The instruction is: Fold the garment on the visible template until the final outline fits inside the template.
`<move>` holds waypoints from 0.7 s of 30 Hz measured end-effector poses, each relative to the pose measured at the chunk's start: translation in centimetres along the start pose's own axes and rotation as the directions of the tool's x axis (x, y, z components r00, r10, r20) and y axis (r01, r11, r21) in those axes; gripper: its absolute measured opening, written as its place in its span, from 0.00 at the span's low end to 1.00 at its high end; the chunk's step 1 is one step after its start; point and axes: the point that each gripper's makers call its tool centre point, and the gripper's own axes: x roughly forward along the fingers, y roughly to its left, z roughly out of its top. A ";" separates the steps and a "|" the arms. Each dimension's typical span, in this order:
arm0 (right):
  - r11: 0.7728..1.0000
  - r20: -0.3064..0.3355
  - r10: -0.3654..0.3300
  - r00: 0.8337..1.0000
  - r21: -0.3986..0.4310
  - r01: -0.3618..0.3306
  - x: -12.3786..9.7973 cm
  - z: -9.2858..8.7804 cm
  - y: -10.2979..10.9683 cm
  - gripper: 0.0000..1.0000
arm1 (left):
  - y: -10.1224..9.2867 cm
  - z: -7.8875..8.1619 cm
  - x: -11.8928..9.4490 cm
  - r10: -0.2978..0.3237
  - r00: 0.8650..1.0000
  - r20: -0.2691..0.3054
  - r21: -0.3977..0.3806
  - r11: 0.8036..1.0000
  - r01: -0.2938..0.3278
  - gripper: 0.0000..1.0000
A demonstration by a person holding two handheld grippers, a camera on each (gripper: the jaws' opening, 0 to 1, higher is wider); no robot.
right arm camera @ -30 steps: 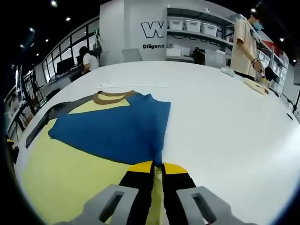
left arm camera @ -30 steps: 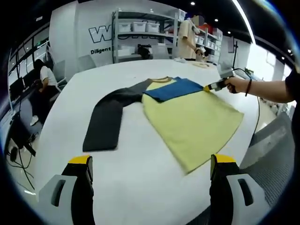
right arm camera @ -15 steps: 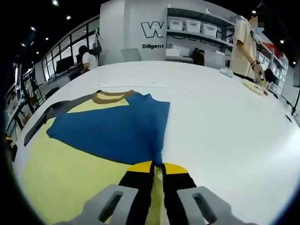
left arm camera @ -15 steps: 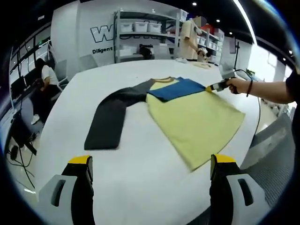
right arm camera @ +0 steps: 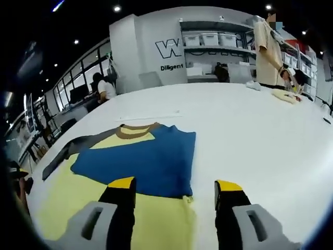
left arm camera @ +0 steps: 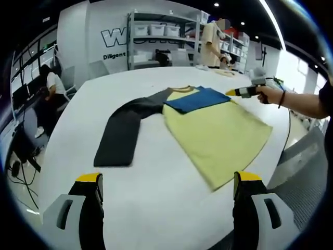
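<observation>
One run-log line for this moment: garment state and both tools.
garment: blue sleeve folded across yellow body, dark sleeve spread out | right tool: open, above folded sleeve | left tool: open, over white table

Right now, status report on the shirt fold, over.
Both claws open, left, right. Shirt flat on table, blue sleeve folded in, dark sleeve still out.

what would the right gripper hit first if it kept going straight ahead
Most likely the blue sleeve folded across the yellow shirt. It lies just ahead of the open right gripper, though the height above the cloth is unclear.
</observation>
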 end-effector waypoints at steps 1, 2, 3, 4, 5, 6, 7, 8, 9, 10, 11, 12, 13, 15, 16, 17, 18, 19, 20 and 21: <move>1.000 0.001 0.006 1.000 0.001 -0.006 0.0 0.0 0.2 0.71 | 0.0 0.0 0.0 -0.001 1.000 0.001 0.000 1.000 0.001 0.99; 1.000 0.001 0.020 1.000 0.000 -0.020 -0.1 0.1 0.5 0.74 | 0.0 0.0 0.0 -0.002 1.000 0.001 0.000 1.000 0.002 0.99; 0.999 -0.003 0.037 0.999 -0.004 -0.037 -0.2 0.0 1.0 0.77 | 0.0 0.0 0.0 -0.002 1.000 0.001 -0.002 1.000 0.002 0.99; 0.999 -0.003 0.040 0.999 -0.006 -0.040 -0.3 0.0 1.1 0.80 | 0.0 0.0 0.0 -0.002 1.000 0.002 -0.002 1.000 0.002 0.99; 0.999 -0.002 0.048 0.999 -0.010 -0.048 -0.4 0.1 1.4 0.85 | 0.0 0.1 0.0 -0.002 1.000 0.003 -0.001 1.000 0.002 0.99; 0.998 0.000 0.065 0.998 -0.021 -0.065 -0.7 0.2 1.9 0.88 | -0.1 0.1 0.0 -0.002 1.000 0.005 -0.001 1.000 0.002 0.99; 0.997 0.002 0.068 0.998 -0.023 -0.068 -0.8 0.3 2.1 0.92 | -0.1 0.1 0.0 -0.003 1.000 0.005 -0.001 1.000 0.003 0.99; 0.997 0.005 0.076 0.997 -0.031 -0.076 -0.9 0.4 2.4 0.96 | -0.1 0.1 0.0 -0.004 1.000 0.004 -0.001 1.000 0.004 0.99; 0.995 0.007 0.087 0.996 -0.046 -0.087 -1.2 0.6 2.8 0.99 | -0.1 0.1 0.1 -0.005 1.000 0.002 -0.002 1.000 0.005 0.99; 0.993 0.008 0.101 0.995 -0.062 -0.100 -1.5 0.7 3.3 0.99 | -0.2 0.1 0.1 -0.008 1.000 0.000 -0.004 1.000 0.008 0.99; 0.991 0.009 0.111 0.994 -0.072 -0.110 -1.9 0.8 3.7 0.99 | -0.2 0.1 0.1 -0.009 1.000 0.000 -0.006 1.000 0.009 0.99; 0.991 0.010 0.114 0.993 -0.077 -0.113 -2.0 0.8 3.8 0.99 | -0.2 0.1 0.1 -0.009 1.000 0.000 -0.007 1.000 0.009 0.99; 0.988 0.015 0.130 0.991 -0.084 -0.128 -2.6 1.0 4.3 0.99 | -0.2 0.1 0.1 -0.009 1.000 0.000 -0.006 1.000 0.009 0.99; 0.985 0.020 0.158 0.987 -0.077 -0.156 -3.3 1.1 5.0 0.99 | -0.1 0.3 0.1 -0.008 1.000 0.007 -0.012 1.000 0.008 0.99; 0.984 0.020 0.161 0.987 -0.078 -0.159 -3.4 1.1 5.1 0.99 | -0.1 0.4 0.1 -0.008 1.000 0.011 -0.013 1.000 0.008 0.99; 0.980 0.025 0.178 0.984 -0.092 -0.175 -4.0 1.3 5.6 0.99 | -0.1 0.5 0.0 -0.009 1.000 0.015 -0.015 1.000 0.009 0.99; 0.977 0.023 0.190 0.982 -0.103 -0.187 -4.5 1.3 6.1 0.99 | -0.1 0.6 0.0 -0.009 1.000 0.022 -0.012 1.000 0.009 0.99; 0.974 0.026 0.201 0.979 -0.114 -0.197 -5.0 1.3 6.5 0.99 | -0.2 0.7 0.0 -0.012 1.000 0.026 -0.011 1.000 0.012 0.99; 0.971 0.022 0.211 0.977 -0.120 -0.207 -5.4 1.2 6.7 0.99 | -0.3 0.7 0.0 -0.014 1.000 0.026 -0.011 1.000 0.014 0.99; 0.969 0.021 0.218 0.976 -0.123 -0.214 -5.7 1.2 7.0 0.99 | -0.4 0.8 0.1 -0.019 0.999 0.026 -0.009 1.000 0.019 0.99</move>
